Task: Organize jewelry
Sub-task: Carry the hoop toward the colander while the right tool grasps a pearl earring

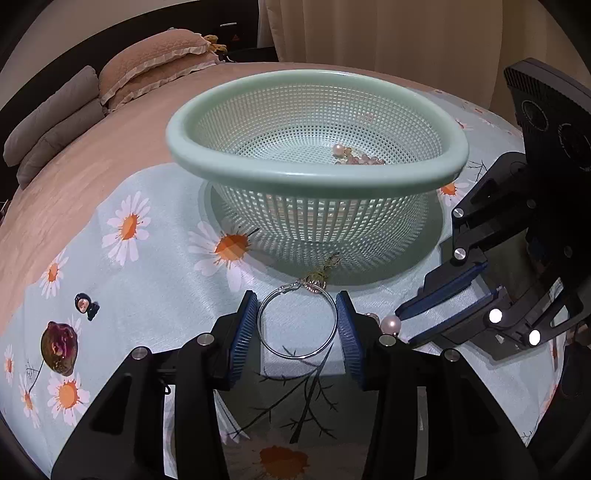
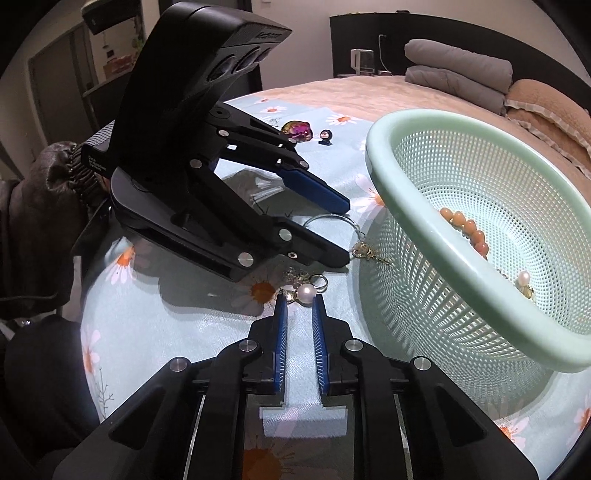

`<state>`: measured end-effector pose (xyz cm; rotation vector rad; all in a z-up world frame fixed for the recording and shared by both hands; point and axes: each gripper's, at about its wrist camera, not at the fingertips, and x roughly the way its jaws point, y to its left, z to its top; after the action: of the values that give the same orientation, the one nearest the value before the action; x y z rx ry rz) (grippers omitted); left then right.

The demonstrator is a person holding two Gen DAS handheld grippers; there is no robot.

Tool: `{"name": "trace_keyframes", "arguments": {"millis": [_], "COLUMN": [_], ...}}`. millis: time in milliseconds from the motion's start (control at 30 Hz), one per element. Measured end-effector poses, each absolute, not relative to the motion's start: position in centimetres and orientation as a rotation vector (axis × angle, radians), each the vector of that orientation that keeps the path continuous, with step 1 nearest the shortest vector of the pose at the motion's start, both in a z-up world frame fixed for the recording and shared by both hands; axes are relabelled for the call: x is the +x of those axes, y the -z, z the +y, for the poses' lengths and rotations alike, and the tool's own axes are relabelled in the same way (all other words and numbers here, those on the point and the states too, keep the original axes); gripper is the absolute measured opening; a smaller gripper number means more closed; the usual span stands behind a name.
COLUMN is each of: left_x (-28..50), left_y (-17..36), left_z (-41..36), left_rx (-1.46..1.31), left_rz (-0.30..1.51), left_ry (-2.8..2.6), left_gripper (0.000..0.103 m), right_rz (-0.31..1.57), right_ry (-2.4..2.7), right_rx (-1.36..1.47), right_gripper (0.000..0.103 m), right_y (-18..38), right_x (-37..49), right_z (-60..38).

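Observation:
A silver hoop earring (image 1: 297, 322) lies on the daisy cloth between the open fingers of my left gripper (image 1: 297, 301), which touch neither side firmly. A small gold charm (image 1: 317, 283) lies at the hoop's far edge. My right gripper (image 2: 298, 300) is open, its tips just short of a pearl earring (image 2: 306, 293) with gold rings. That pearl (image 1: 390, 325) shows at the right gripper's tips (image 1: 400, 314) in the left wrist view. The pale green mesh basket (image 1: 454, 162) holds a pearl piece (image 1: 338, 149) and an orange bead string (image 2: 467, 227).
A dark purple iridescent ornament (image 1: 58, 348) and a small black figurine (image 1: 85, 305) lie on the cloth at the left. Pillows (image 1: 155, 66) and folded grey blankets (image 1: 51, 122) sit at the bed's far end. Curtains (image 1: 388, 33) hang behind.

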<state>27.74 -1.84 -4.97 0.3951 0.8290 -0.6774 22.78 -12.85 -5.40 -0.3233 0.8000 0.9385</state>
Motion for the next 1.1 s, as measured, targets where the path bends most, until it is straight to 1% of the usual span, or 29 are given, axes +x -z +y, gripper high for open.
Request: {"name": "trace_keyframes", "arguments": {"millis": [100,200,267,333,500,533,567,833,1100], "left_x": [27.5,27.1,26.7,26.3,25.6,25.4,25.3,23.1,20.3], "left_y": [4.9,4.8,4.8,4.9,4.8,4.7,4.7,4.2,3.4], "left_z": [-0.7,0.2,0.7,1.1,2.5,2.7,3.0,4.1,3.3], "left_rx": [0.380,0.376,0.379,0.380,0.346,0.339,0.333,0.297,0.292], "left_rz": [0.835,0.837,0.840,0.843,0.847,0.846,0.846,0.859,0.877], "left_ry": [0.671,0.660,0.655,0.647,0.631,0.626,0.624,0.623,0.657], "left_gripper": [0.045,0.045,0.045,0.045,0.045,0.045,0.045,0.045,0.045], "right_rz": [0.799,0.797,0.801,0.799,0.801,0.799,0.797,0.786,0.772], "right_ry": [-0.934,-0.939,-0.939,-0.929,-0.926,-0.930,-0.933,-0.934,-0.875], "right_rx": [-0.321,-0.314,-0.319,-0.325,-0.326,-0.326,-0.328,-0.328,-0.308], "right_gripper": [0.015,0.021,0.029,0.030,0.029,0.028,0.022,0.022,0.022], "right_y": [5.4,5.2,5.3,5.3,5.6,5.6,5.5,4.9,2.5], "right_x": [23.0,23.3,23.4,23.6,23.8,23.8,23.7,21.9,19.9], "right_z": [-12.9,-12.8,-12.6,-12.3,-11.9,-11.9,-11.9,-12.0,-15.4]}}
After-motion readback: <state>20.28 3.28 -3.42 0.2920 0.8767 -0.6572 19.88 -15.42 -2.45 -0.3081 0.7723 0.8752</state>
